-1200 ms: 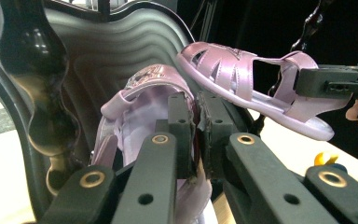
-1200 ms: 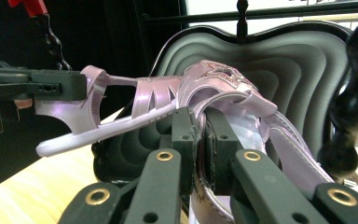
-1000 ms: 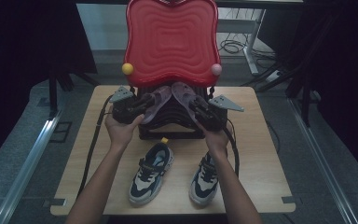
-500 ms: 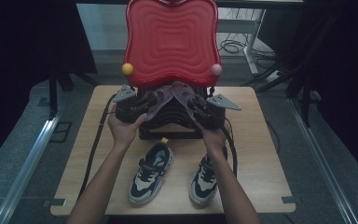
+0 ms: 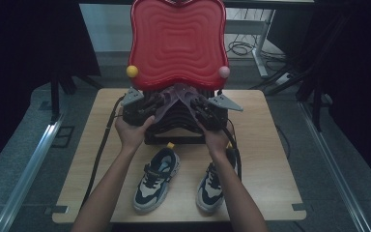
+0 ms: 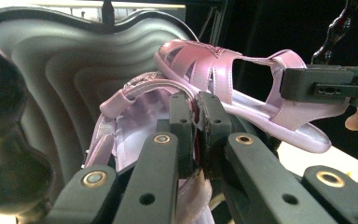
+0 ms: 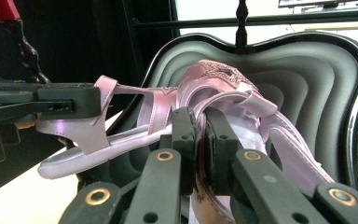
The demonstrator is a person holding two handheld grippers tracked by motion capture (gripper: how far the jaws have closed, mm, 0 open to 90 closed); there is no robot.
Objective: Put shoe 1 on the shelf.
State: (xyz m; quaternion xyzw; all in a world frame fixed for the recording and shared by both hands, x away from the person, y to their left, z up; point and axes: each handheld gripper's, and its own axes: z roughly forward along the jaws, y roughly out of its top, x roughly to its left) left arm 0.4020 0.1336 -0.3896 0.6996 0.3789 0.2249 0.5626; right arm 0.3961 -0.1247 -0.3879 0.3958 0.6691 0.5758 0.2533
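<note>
My left hand (image 5: 131, 131) reaches forward over the counter (image 5: 270, 159), its left gripper (image 6: 193, 105) with jaws clamped tight on a pink sandal (image 6: 121, 135) by the black case (image 5: 174, 126). Right hand (image 5: 216, 139) mirrors it; right gripper (image 7: 199, 122) pinches the other sandal (image 7: 228, 88) there, jaws nearly shut.

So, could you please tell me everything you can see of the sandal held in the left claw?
The glossy pink strappy sandal looks like patent plastic, with a sparkly front strap and pale lilac insole. The left claw is shut on its side, holding it tilted over the open black ribbed case, its toe meeting the other pink sandal.
</note>
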